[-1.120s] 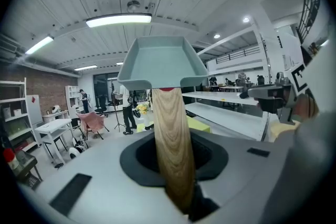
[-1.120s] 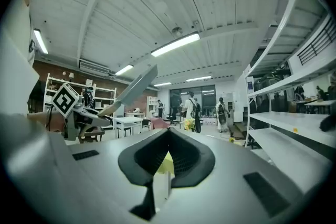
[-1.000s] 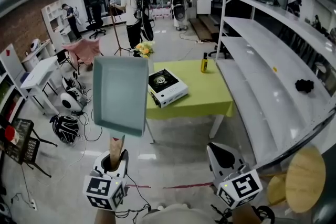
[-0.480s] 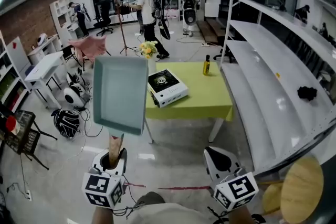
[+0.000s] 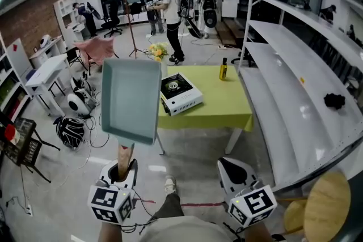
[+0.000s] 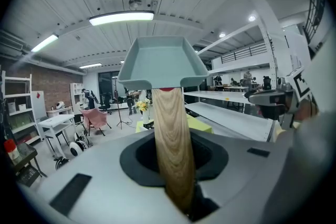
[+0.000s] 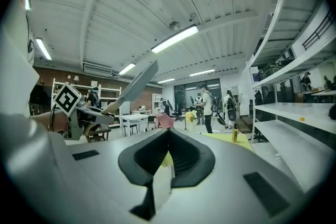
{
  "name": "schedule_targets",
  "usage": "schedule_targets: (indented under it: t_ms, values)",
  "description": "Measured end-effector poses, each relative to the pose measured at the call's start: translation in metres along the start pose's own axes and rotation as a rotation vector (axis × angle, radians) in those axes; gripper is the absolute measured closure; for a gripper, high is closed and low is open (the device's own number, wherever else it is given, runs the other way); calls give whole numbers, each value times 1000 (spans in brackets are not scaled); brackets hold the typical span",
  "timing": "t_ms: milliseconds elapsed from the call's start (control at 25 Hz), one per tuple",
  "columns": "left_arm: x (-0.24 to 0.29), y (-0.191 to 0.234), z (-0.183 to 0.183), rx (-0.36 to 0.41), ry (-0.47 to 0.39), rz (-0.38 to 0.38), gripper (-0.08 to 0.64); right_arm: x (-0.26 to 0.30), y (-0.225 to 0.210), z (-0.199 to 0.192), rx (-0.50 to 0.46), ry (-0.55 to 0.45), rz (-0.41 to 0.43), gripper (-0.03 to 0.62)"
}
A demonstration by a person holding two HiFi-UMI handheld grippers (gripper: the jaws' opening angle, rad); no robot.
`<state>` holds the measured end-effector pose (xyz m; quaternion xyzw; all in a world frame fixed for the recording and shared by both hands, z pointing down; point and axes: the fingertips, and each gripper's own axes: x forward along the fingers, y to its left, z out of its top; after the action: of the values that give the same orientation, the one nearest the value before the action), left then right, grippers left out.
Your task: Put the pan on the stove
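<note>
A square grey-green pan (image 5: 130, 100) with a wooden handle (image 5: 123, 156) stands upright in front of me, and my left gripper (image 5: 120, 172) is shut on the handle's lower end. In the left gripper view the handle (image 6: 170, 144) runs up from between the jaws of the left gripper (image 6: 177, 176) to the pan (image 6: 161, 63). A white portable stove (image 5: 180, 93) sits on the yellow-green table (image 5: 227, 106) ahead, well beyond the pan. My right gripper (image 5: 234, 170) hangs low at the right, shut and empty. In its own view the right gripper (image 7: 167, 160) sees the tilted pan (image 7: 137, 84) to its left.
A yellow bottle (image 5: 222, 69) stands on the table's far side, with flowers (image 5: 156, 51) behind its left corner. Long white shelves (image 5: 295, 93) run along the right, and a round wooden stool (image 5: 326, 201) is near my right gripper. People (image 5: 173, 8) stand at the back. Cables and bags lie on the floor at the left.
The pan stays upright in the left gripper and both grippers hold their places. The table and stove sit slightly nearer. The people at the back have walked right, and my shoe now shows below.
</note>
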<state>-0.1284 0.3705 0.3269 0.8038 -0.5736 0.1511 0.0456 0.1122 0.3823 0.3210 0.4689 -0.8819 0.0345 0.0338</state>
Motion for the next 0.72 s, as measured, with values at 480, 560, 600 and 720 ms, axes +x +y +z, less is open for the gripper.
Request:
schedule_targets:
  t_ms: [480,560,600,720]
  values:
    - [69,28,4,-18,23,-29,476,62,-26,-5,-6,45,4,586]
    - [84,34,6,-15,29,-39,476,76,-32,-5,-8,51,0,586]
    - [92,38,7,-13,32,-45,476,83,-36,-4,-5,54,-4,586]
    - [115,51,12,-10,40,-58,474,108,-47,-4,5,63,-14,586]
